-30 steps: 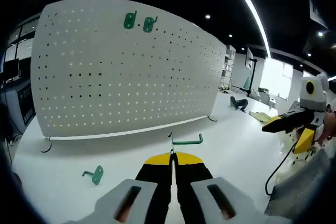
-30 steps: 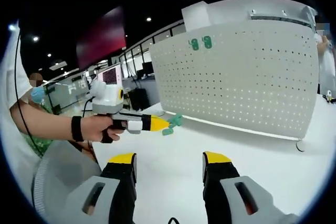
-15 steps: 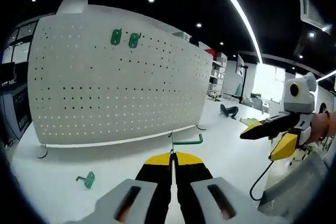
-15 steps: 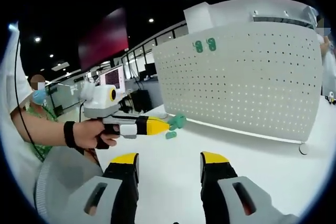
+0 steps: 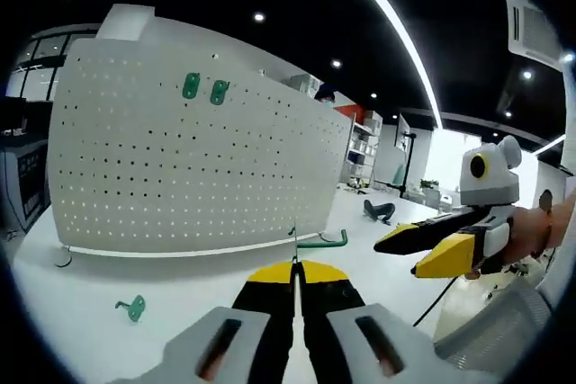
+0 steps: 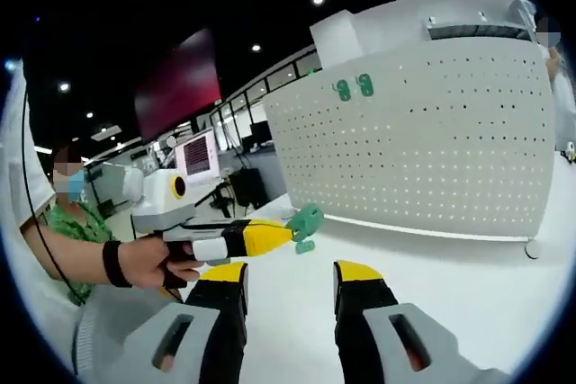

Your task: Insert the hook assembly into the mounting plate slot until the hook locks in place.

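Observation:
A white pegboard plate (image 5: 180,159) (image 6: 423,150) stands upright on the white table. Two green hooks (image 5: 203,89) (image 6: 353,88) hang side by side near its top. My left gripper (image 5: 294,267) is shut on a green hook (image 5: 320,241), whose bar sticks out to the right above the tips. From the right gripper view that left gripper (image 6: 286,233) comes in from the left, held off the table, with the green hook (image 6: 307,219) at its tip. My right gripper (image 6: 286,274) is open and empty; its open tips (image 5: 400,242) enter the left gripper view from the right.
A loose green hook (image 5: 132,308) lies on the table (image 5: 54,312) at the lower left, also seen as a small green piece (image 6: 304,246) below the left gripper's tip. A person's hand (image 6: 153,261) holds the left gripper. Desks and monitors stand behind the board.
The left gripper with its hook has risen and come closer to the right gripper. The right gripper has moved further into the left gripper view. Both stay as they were: left shut, right open.

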`<state>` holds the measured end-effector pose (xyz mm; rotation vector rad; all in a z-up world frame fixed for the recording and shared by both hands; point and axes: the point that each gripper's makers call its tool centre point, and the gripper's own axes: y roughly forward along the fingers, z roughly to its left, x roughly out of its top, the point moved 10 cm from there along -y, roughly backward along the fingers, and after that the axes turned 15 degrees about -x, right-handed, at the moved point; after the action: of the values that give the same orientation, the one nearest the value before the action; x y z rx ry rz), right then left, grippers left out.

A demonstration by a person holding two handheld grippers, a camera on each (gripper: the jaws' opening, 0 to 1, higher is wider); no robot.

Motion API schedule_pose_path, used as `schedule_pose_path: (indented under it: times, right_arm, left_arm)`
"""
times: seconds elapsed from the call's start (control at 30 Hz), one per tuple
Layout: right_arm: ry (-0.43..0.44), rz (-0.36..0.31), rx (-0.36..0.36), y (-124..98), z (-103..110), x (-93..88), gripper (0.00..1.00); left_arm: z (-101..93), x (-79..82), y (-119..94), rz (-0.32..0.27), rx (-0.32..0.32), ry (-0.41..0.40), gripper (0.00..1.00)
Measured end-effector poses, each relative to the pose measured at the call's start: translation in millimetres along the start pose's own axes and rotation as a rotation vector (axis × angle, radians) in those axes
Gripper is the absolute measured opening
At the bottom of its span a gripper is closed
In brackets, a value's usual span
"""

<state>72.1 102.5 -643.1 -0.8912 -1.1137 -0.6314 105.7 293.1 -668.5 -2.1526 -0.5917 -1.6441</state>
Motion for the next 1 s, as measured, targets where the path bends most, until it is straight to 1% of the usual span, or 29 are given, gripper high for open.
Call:
schedule_pose_path:
  times: [0.13, 0.23, 0.33, 0.4, 0.47, 0.63, 0.73, 0.77, 0.83, 1.0]
  right_arm:
    - [0.009, -0.014, -0.012, 1, 1, 2.9, 0.34]
    - [0.023, -0.017, -0.014, 1, 0, 4.2, 0.30]
    - [0.035, -0.020, -0.015, 1, 0, 5.0, 0.30]
    - [0.044, -0.027, -0.016, 1, 1, 5.7, 0.30]
    - [0.070, -0.034, -0.015, 1, 1, 6.1, 0.30]
    - [0.112, -0.042, -0.012, 2, 2, 7.2, 0.27]
    - [0.122, -0.038, -0.004, 3, 2, 7.0, 0.27]
    - [0.125, -0.033, -0.002, 3, 2, 6.8, 0.26]
    - [0.135, -0.042, 0.000, 3, 2, 7.4, 0.24]
    - [0.156, -0.039, 0.005, 3, 2, 8.0, 0.23]
  left_arm:
    - [-6.6, 1.0, 1, -0.023, -0.012, -0.004, 0.01]
    - [-9.0, 1.7, 1, -0.038, -0.017, -0.010, 0.01]
    - [-12.6, 1.6, 1, -0.034, -0.025, -0.004, 0.01]
    - [-16.2, 2.2, 1, -0.044, -0.038, -0.006, 0.01]
    - [-19.1, 0.6, 1, -0.038, -0.042, 0.001, 0.01]
    - [-26.9, -0.2, 2, -0.050, -0.067, 0.019, 0.01]
    - [-27.5, -0.3, 3, -0.054, -0.072, 0.017, 0.01]
    - [-28.9, -1.0, 4, -0.049, -0.076, 0.031, 0.01]
    - [-29.5, -2.1, 4, -0.041, -0.077, 0.031, 0.01]
    - [-32.3, -2.1, 6, -0.050, -0.088, 0.049, 0.01]
